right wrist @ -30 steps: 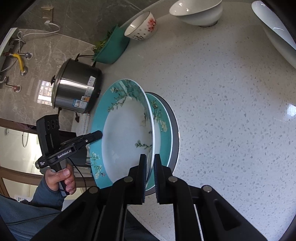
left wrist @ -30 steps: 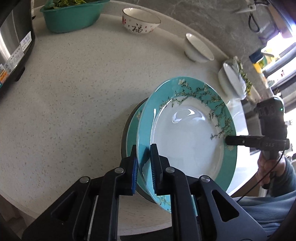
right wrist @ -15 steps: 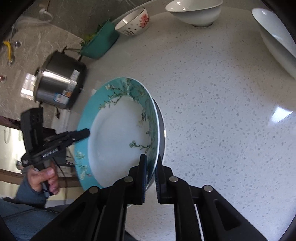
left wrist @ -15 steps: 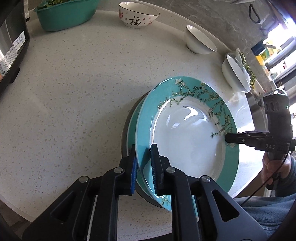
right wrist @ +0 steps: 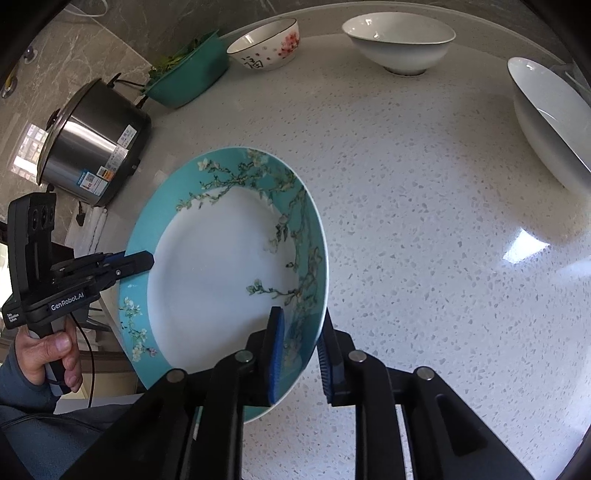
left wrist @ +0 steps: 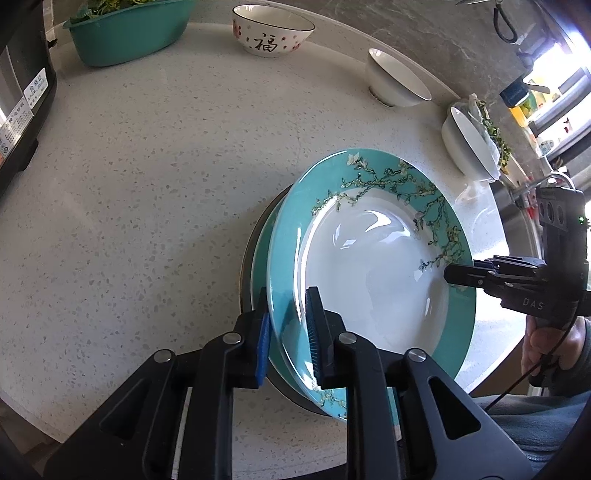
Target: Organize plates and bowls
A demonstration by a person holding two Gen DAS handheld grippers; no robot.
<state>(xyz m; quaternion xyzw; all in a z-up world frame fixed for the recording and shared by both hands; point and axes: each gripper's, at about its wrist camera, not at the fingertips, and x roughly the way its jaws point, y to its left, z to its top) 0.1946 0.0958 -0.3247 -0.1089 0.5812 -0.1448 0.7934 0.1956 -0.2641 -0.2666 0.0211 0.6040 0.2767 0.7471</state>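
So the teal plate (left wrist: 373, 266) is sitting on top of another teal plate (left wrist: 260, 258) and a dark one underneath, all stacked on the counter (left wrist: 147, 184). Its near rim is straddled by the left gripper (left wrist: 286, 332), and the jaws have just been opening: a gap can be seen on both sides of the rim, so the plate's been let go, not pinched. Same deal on the opposite edge, where the rim is bracketed by the right gripper (right wrist: 299, 347); those jaws have just been opening too, with the blue pads (right wrist: 275, 354) standing clear of the rim. In the right wrist view the lower plates are hidden by the top one.

Beyond the left jaws, a flowered bowl (left wrist: 271, 35) and a white bowl (left wrist: 397, 79) are parked far back, well apart from the stack. A bigger white bowl (left wrist: 467, 142) is off to the right of them. A green basin (left wrist: 129, 33) and a cooker (right wrist: 94, 144) are seen at the far left.
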